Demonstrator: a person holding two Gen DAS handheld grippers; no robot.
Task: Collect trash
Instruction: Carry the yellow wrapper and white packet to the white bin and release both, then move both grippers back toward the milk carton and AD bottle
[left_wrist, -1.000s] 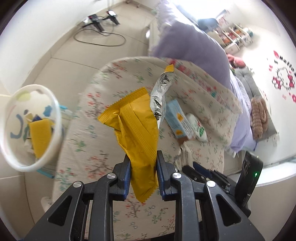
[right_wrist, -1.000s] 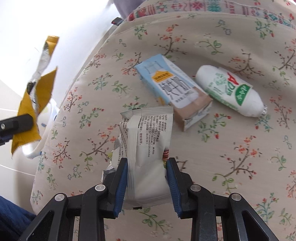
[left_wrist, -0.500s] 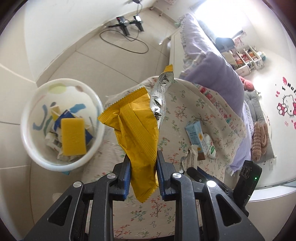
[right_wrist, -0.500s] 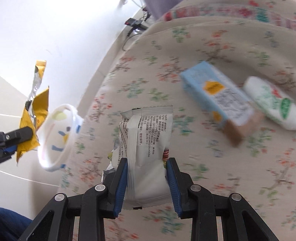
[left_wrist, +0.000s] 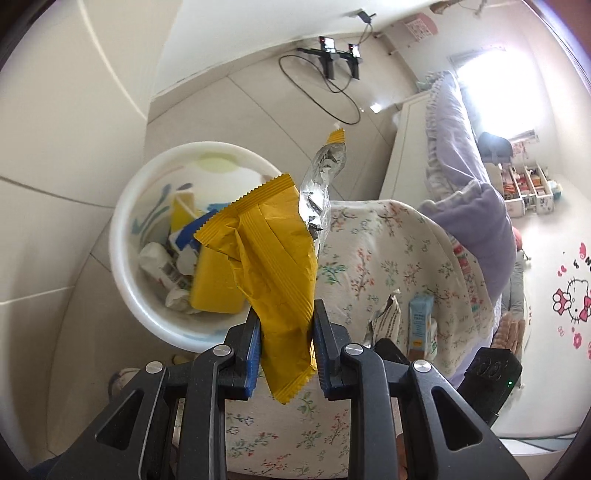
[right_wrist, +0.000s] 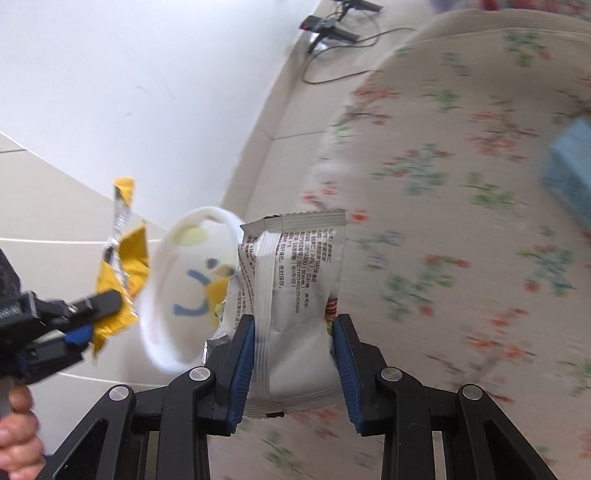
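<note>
Fingers (left_wrist: 246, 363) clamp upright yellow wrapper (left_wrist: 273, 258).

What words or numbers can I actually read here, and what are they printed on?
"GB19300": on the white wrapper held in the right tongs.
"(94%)": same wrapper, among Chinese print that is too small to read.
"SC1834...": same wrapper, later digits unsure.
Blue carton: print too small.
Yellow wrapper: no text shows.
Cat wall sticker: lettering cut off at the edge.

left wrist: steeply down, close | right wrist: same | shared: white bin (left_wrist: 122, 258) (right_wrist: 155, 295)
</note>
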